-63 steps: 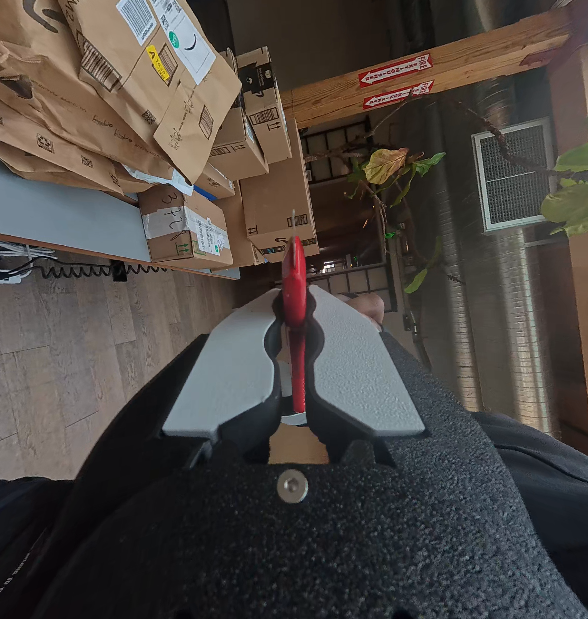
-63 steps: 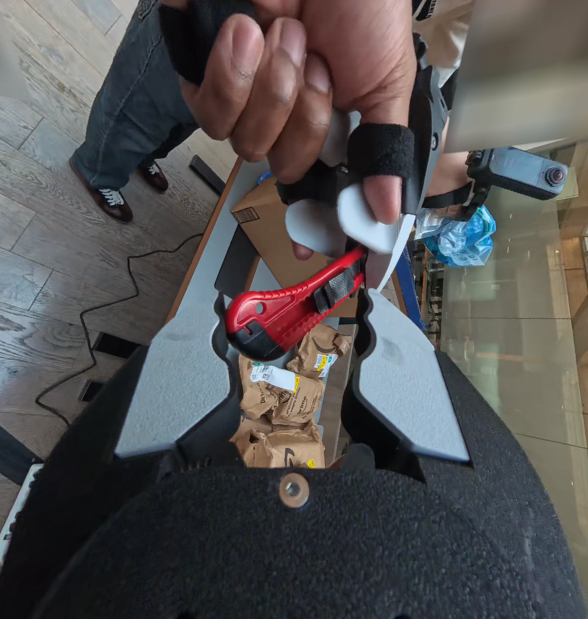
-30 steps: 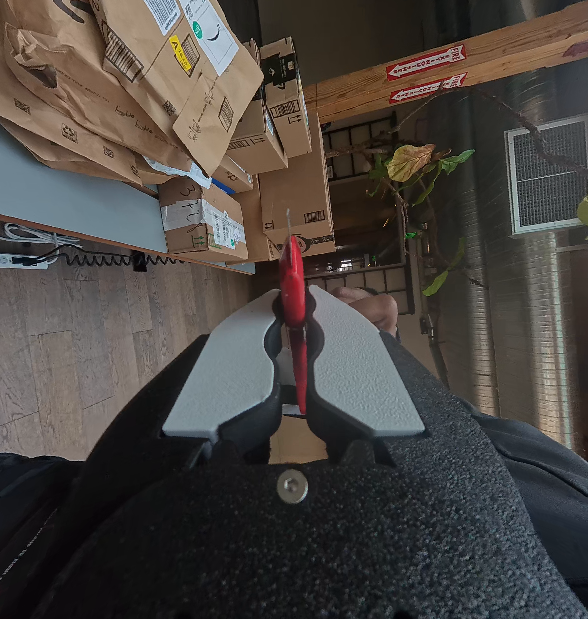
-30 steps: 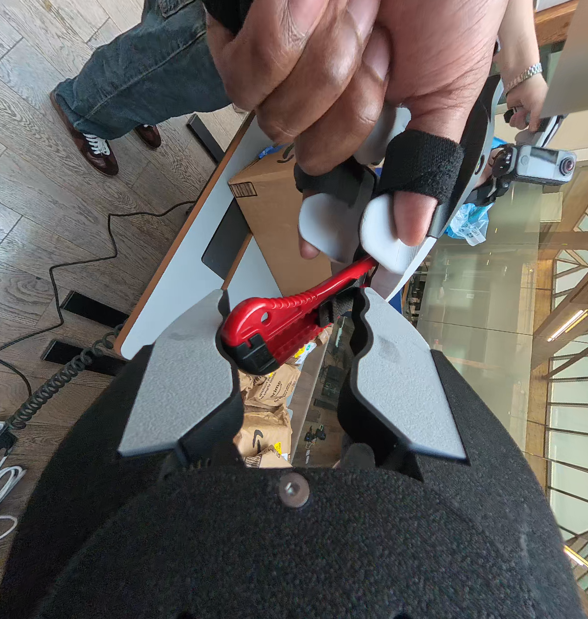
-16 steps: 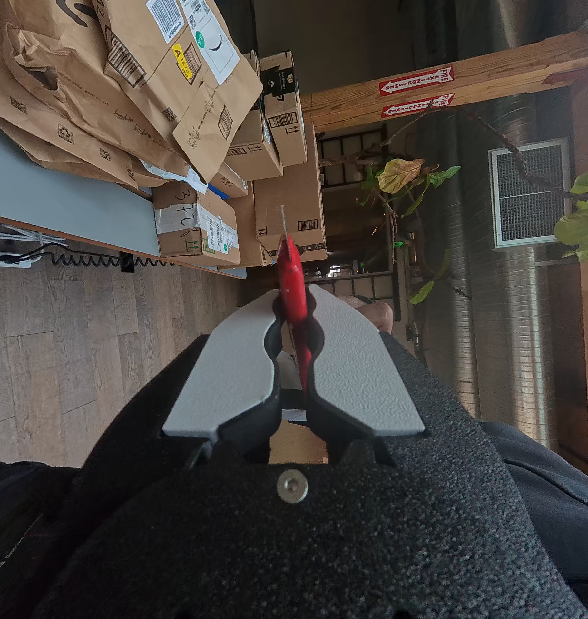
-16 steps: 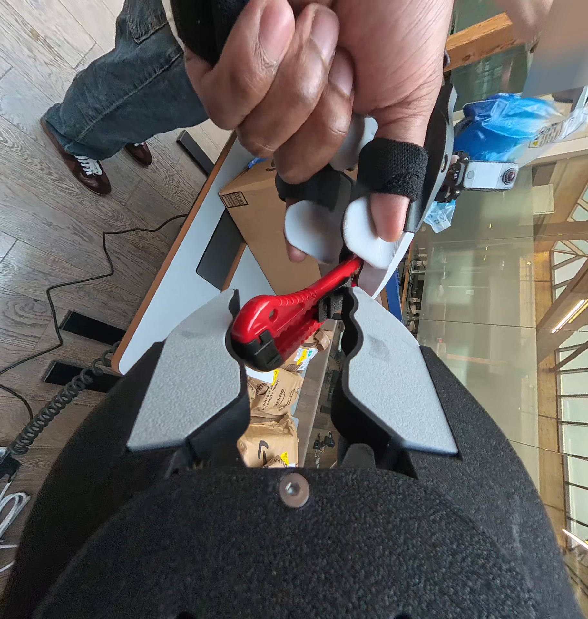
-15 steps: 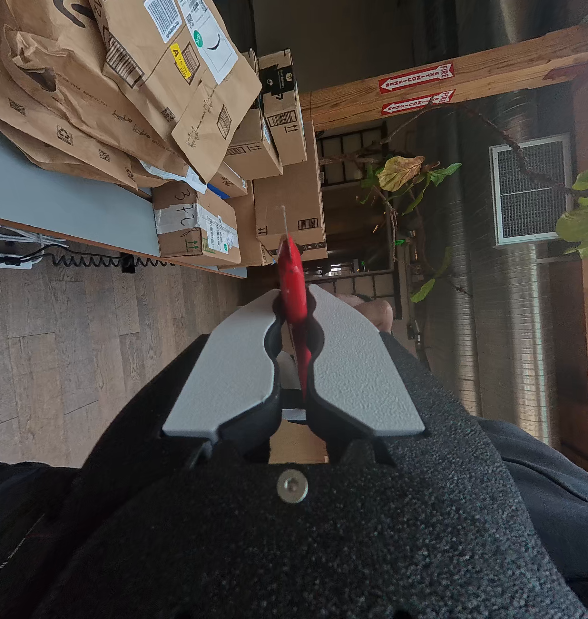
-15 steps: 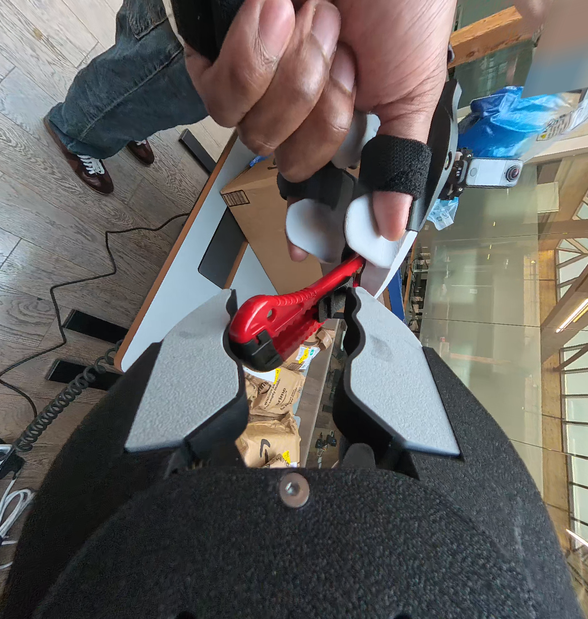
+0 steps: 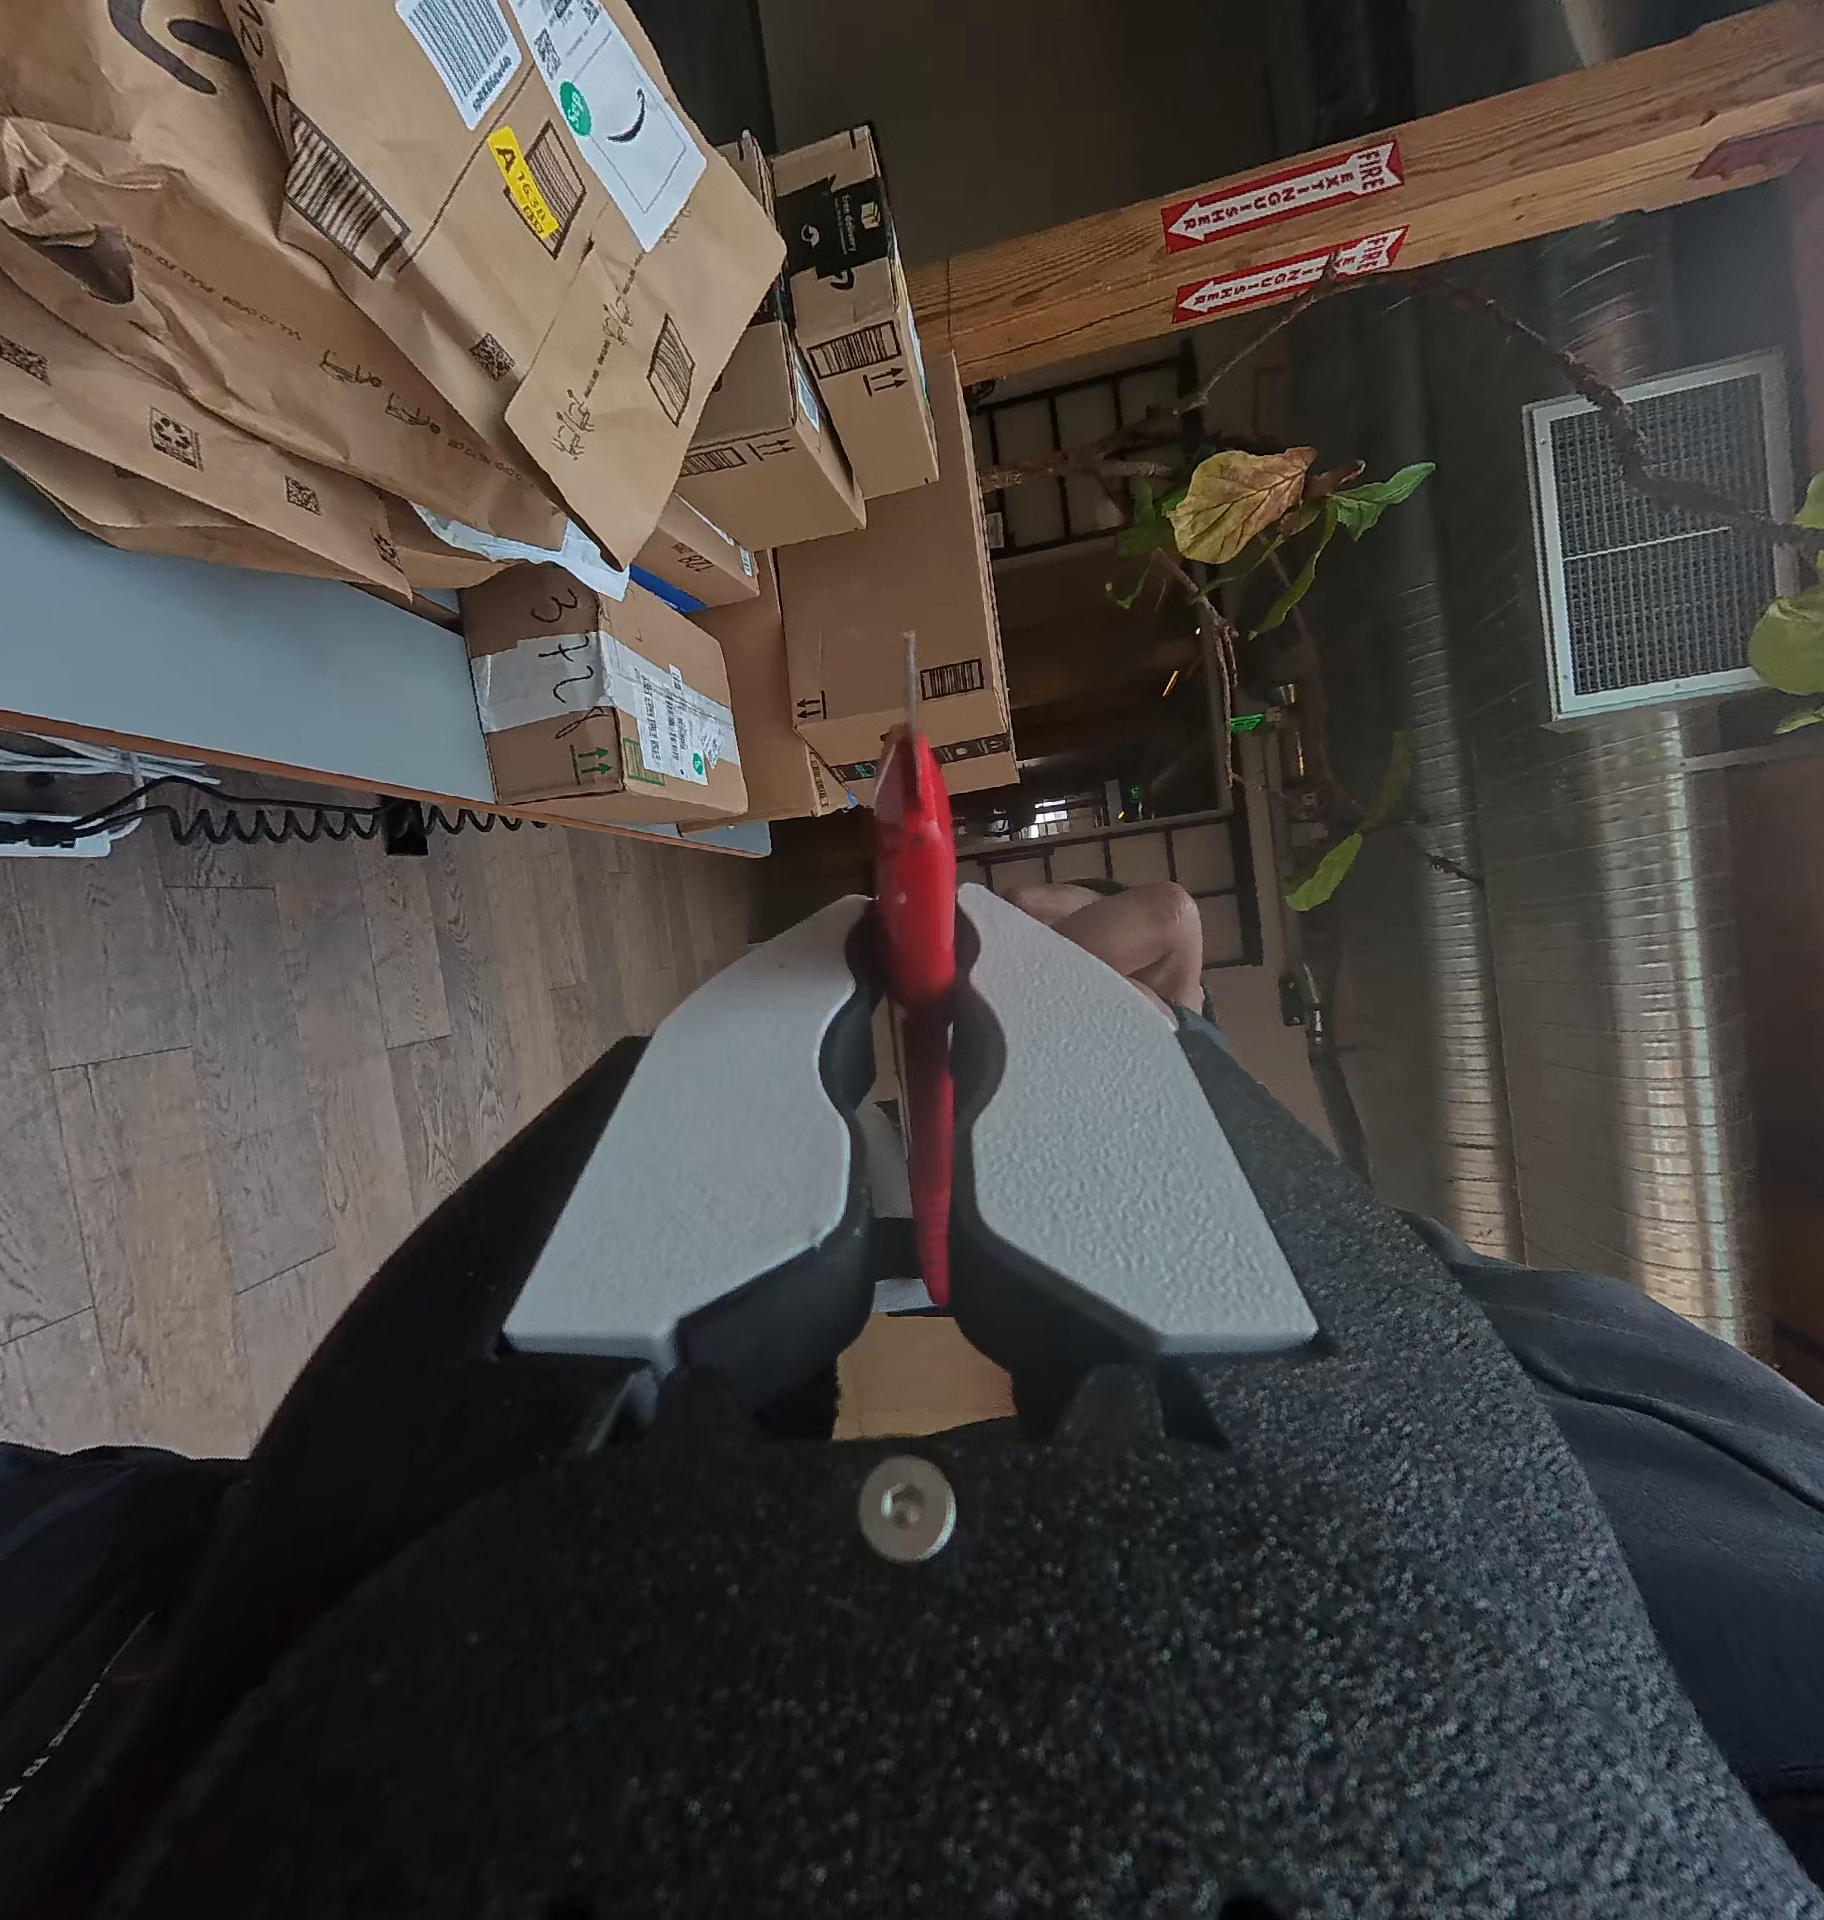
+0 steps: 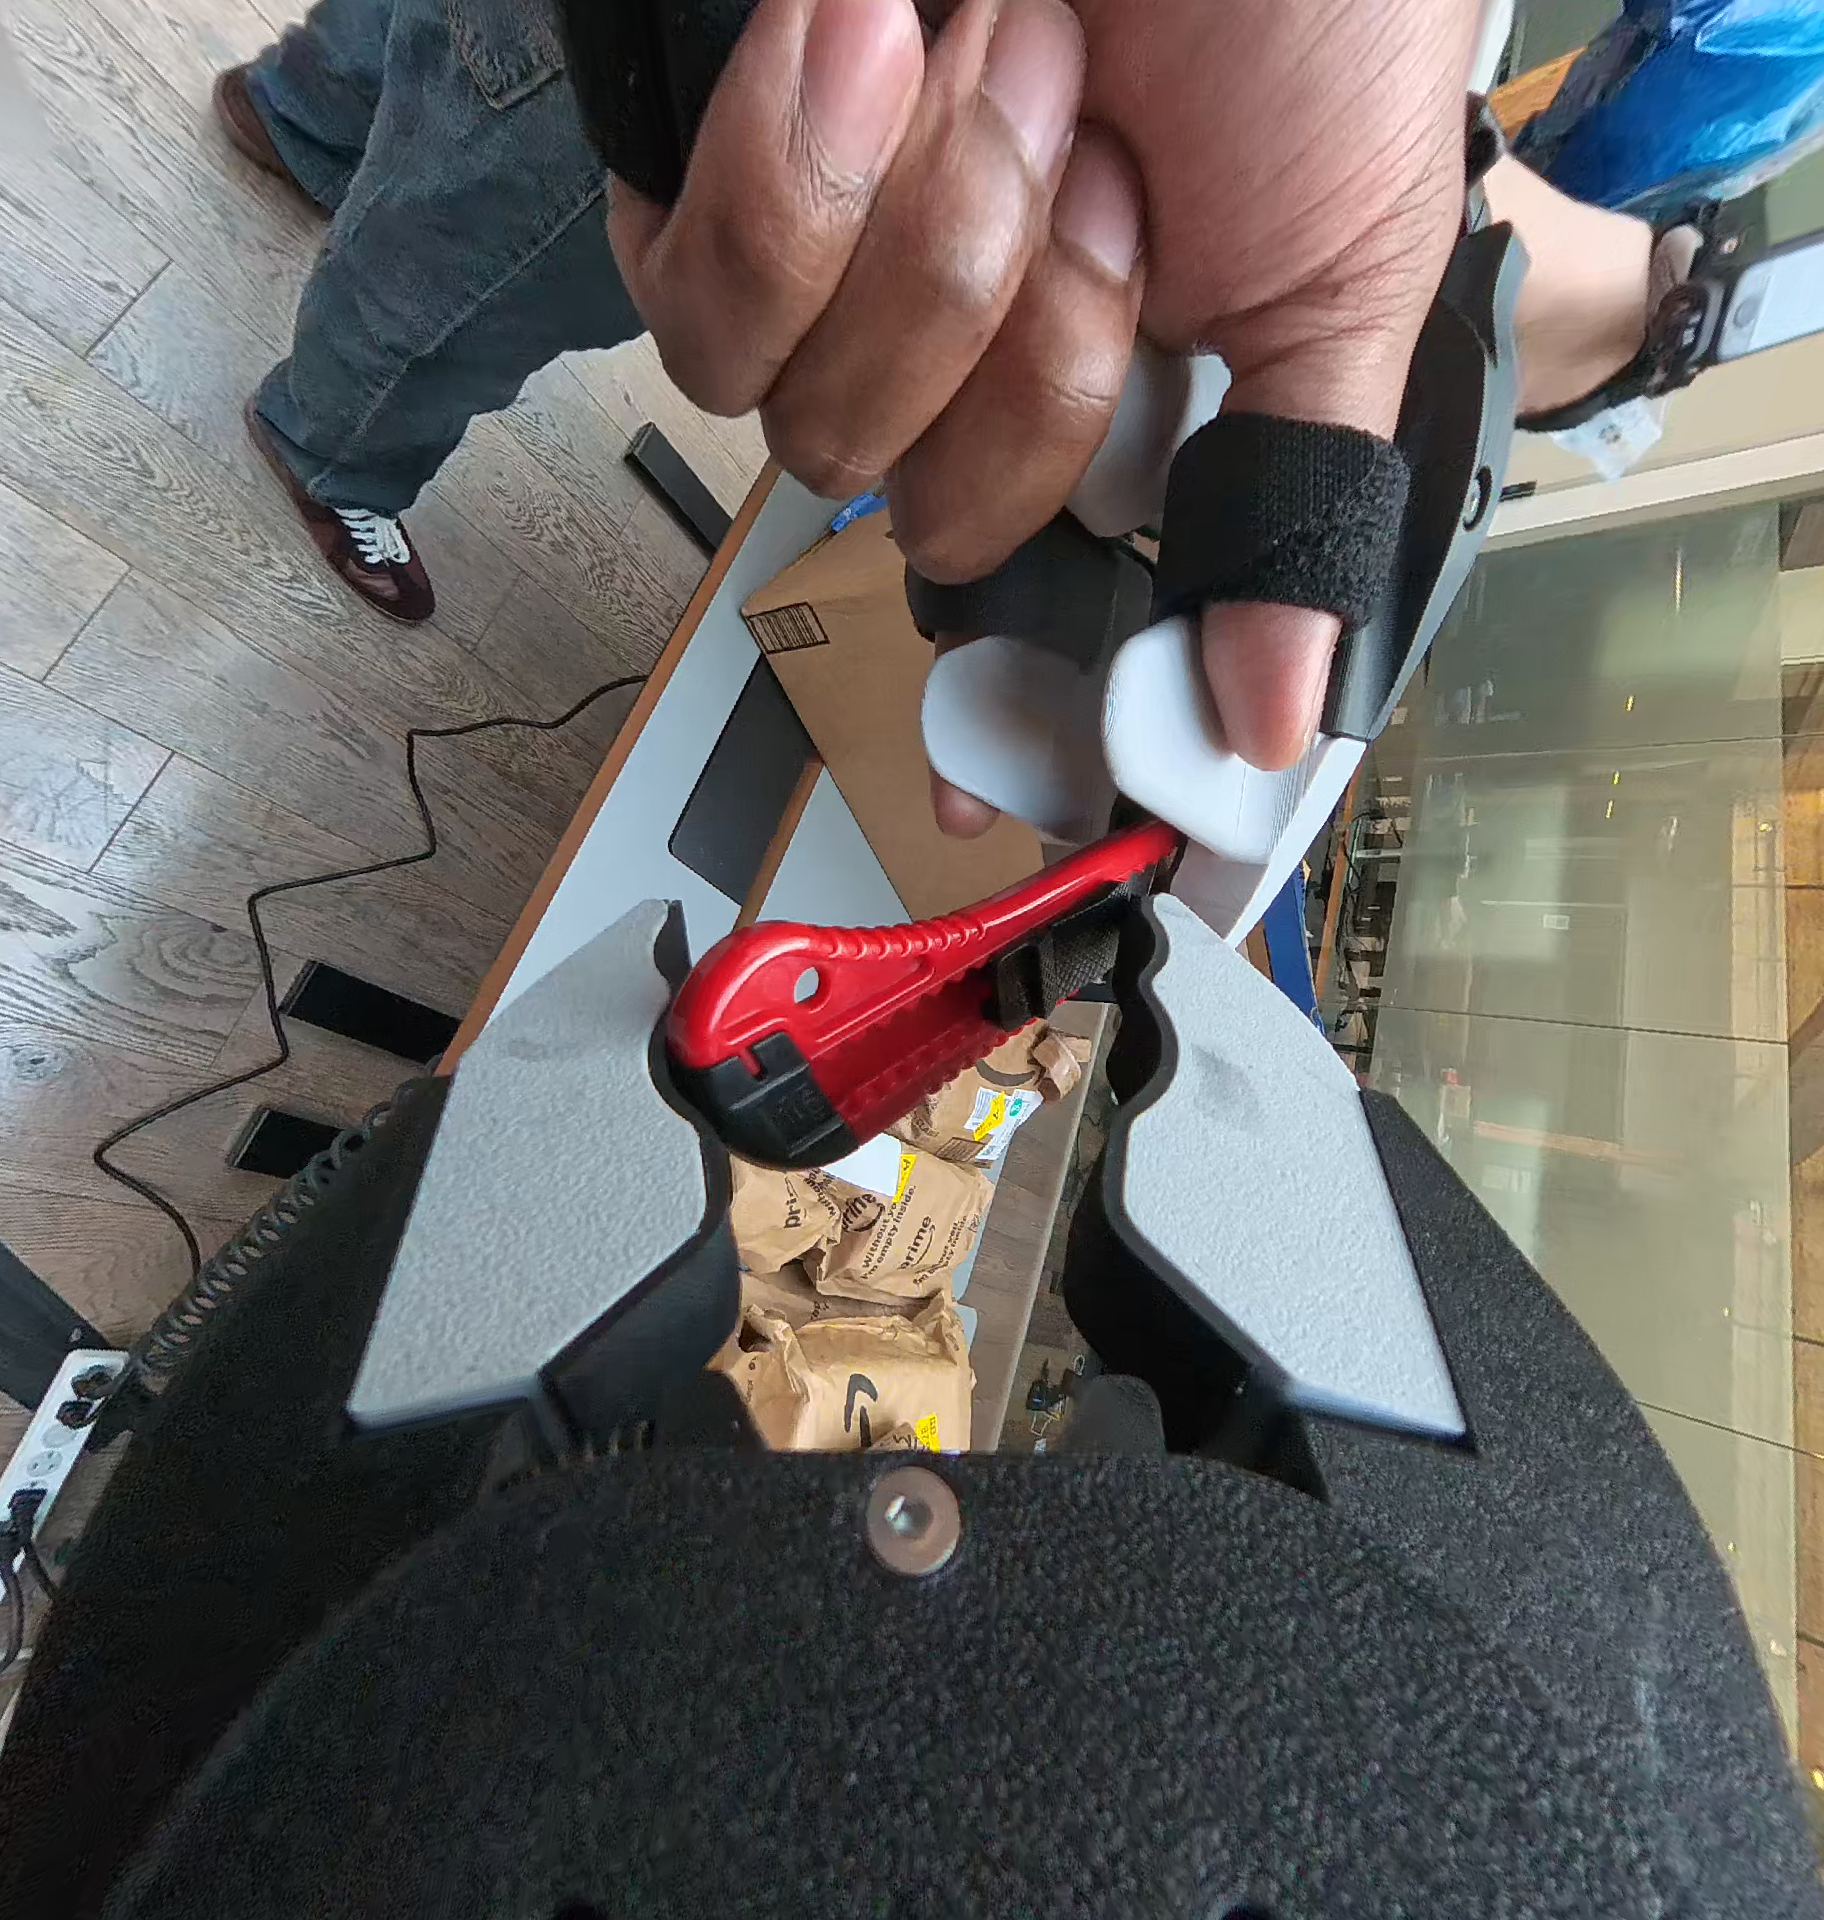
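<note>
Cardboard boxes (image 9: 887, 582), paper bags (image 9: 295, 270) crowd table (image 9: 191, 655).

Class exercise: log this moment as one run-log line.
left gripper: shut on red utility knife | right gripper: open around knife handle | behind: cardboard boxes, grey table

One red box cutter (image 9: 918, 935). Two red arrow signs (image 9: 1282, 194) on the beam, upper right. One wall vent (image 9: 1656, 540), right. Two brown shoes (image 10: 373, 545), upper left of right wrist view. One power strip (image 10: 14, 1475), lower left.
</note>
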`<state>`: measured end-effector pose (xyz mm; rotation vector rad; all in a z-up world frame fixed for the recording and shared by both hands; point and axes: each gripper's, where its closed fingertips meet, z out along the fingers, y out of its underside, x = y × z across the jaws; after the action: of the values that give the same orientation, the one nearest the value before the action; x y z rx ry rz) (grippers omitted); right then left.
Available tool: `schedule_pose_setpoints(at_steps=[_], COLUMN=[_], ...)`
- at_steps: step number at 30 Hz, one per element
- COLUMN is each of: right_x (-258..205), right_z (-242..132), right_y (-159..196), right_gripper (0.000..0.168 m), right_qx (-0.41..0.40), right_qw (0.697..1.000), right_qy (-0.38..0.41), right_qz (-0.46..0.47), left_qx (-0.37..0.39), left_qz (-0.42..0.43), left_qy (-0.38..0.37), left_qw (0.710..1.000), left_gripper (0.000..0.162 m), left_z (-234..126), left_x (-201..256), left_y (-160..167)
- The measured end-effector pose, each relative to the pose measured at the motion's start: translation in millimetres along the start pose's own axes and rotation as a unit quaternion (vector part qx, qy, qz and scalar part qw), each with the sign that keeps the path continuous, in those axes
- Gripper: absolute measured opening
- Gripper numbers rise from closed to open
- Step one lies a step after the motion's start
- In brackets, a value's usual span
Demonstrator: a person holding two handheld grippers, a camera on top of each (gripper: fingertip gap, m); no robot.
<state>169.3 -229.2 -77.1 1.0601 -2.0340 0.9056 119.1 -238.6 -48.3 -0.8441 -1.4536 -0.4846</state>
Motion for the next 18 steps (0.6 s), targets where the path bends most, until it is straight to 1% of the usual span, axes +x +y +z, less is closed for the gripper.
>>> schedule_pose_setpoints(at_steps=[5, 8, 10, 11, 12, 13, 14, 18], right_x=[0, 2, 5, 6, 9, 11, 11, 7], right_z=[2, 1, 0, -1, -2, -3, -3, 0], right_y=[1, 1, 1, 0, 0, -1, -1, -2], right_gripper=[0.075, 0.07, 0.064, 0.059, 0.05, 0.046, 0.046, 0.054], right_qx=[-0.009, -0.012, -0.014, -0.015, -0.014, -0.012, -0.01, -0.009], right_qw=[1.0, 1.0, 1.0, 1.0, 0.999, 0.999, 0.999, 0.999], right_qy=[0.005, 0.009, 0.016, 0.022, 0.033, 0.04, 0.039, 0.039], right_qz=[-0.012, -0.013, -0.013, -0.013, -0.011, -0.008, -0.005, 0.002], left_qx=[0.012, 0.019, 0.024, 0.027, 0.032, 0.036, 0.036, 0.036], left_qz=[-0.005, -0.001, -0.007, -0.01, -0.017, -0.025, -0.029, -0.025], left_qy=[-0.004, -0.007, -0.007, -0.007, -0.008, -0.002, 0.002, 0.003], left_qw=[1.0, 1.0, 1.0, 1.0, 0.999, 0.999, 0.999, 0.999], left_gripper=[0.01, 0.01, 0.01, 0.01, 0.01, 0.01, 0.01, 0.011], left_z=[-1, -3, -4, -6, -7, -8, -8, -8], left_x=[-3, -3, -5, -6, -8, -9, -9, -11], left_y=[-3, -6, -7, -8, -10, -11, -11, -11])
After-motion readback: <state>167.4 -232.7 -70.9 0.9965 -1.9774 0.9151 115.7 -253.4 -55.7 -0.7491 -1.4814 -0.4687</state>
